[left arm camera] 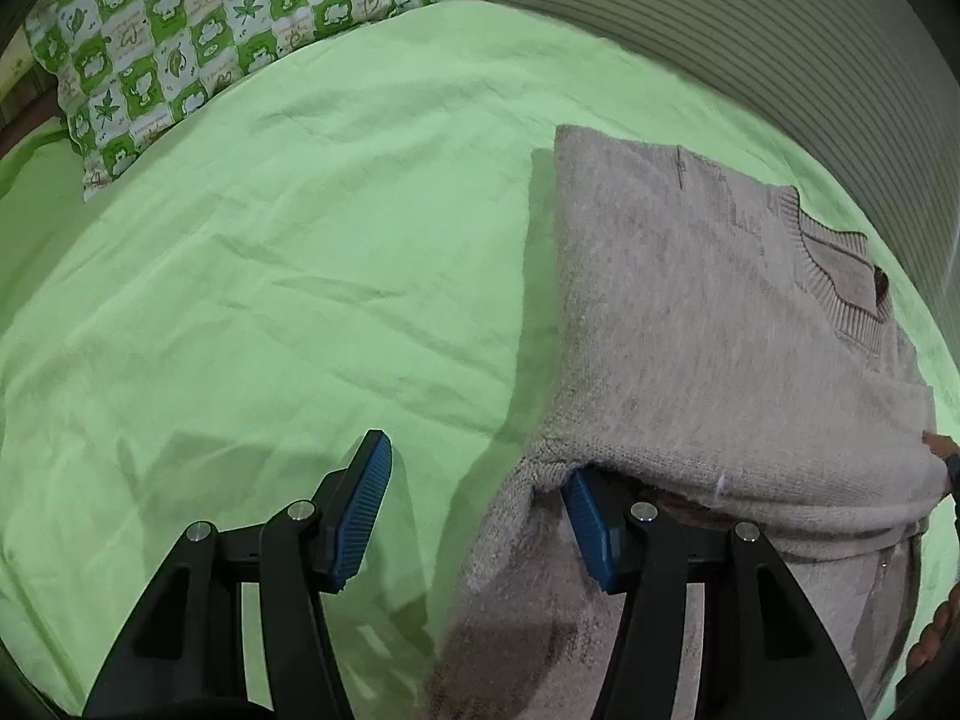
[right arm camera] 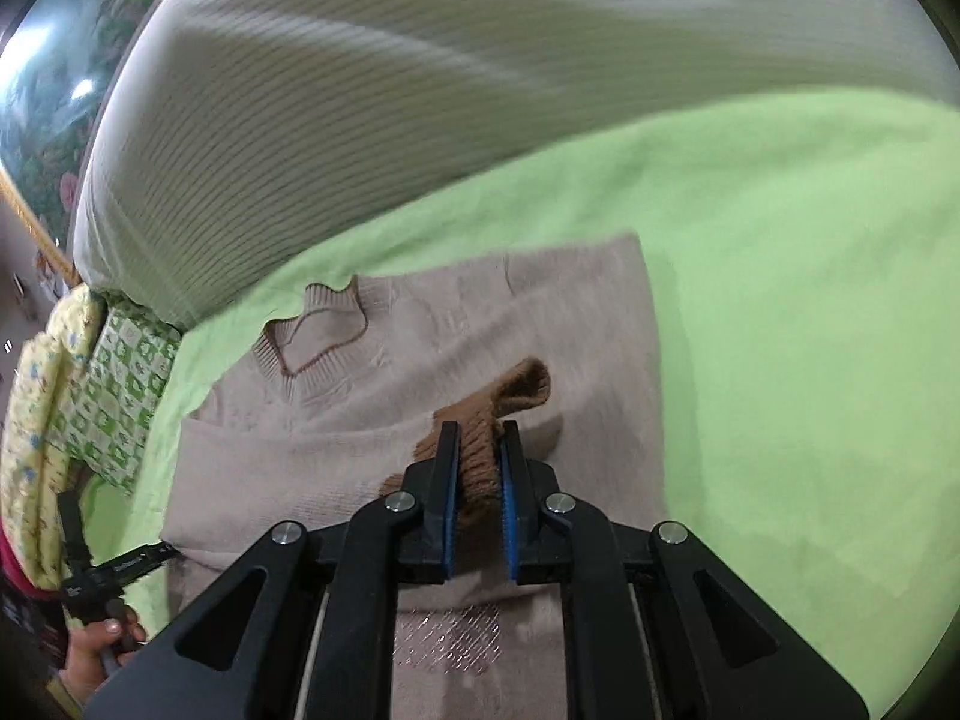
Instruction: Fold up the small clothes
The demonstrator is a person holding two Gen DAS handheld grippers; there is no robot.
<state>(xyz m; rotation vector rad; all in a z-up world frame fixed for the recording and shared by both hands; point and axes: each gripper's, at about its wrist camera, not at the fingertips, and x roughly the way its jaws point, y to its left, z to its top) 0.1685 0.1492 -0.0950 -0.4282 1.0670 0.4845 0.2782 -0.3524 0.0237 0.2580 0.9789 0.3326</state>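
Left gripper (left arm camera: 474,510): jaws spread wide, one blue-padded finger (left arm camera: 591,531) tucked under the sweater's folded edge, the other over bare sheet. Right gripper (right arm camera: 477,474): jaws pinching a brown ribbed knit cuff (right arm camera: 498,408). Surroundings: light green bedsheet (left arm camera: 300,276); green-and-white patterned pillow (left arm camera: 180,42); striped grey-white cushion (right arm camera: 360,90). Beige knitted sweater (right arm camera: 420,348): on the sheet, partly folded, ribbed collar (right arm camera: 312,330) uppermost.

Your bed (left arm camera: 252,312) under a wrinkled light-green sheet, a green-and-white patterned pillow (left arm camera: 198,36) ahead-left of your left hand-held gripper, a ribbed grey-striped cushion (right arm camera: 372,96) along the far edge, a flowery wall picture (right arm camera: 42,120) far left.
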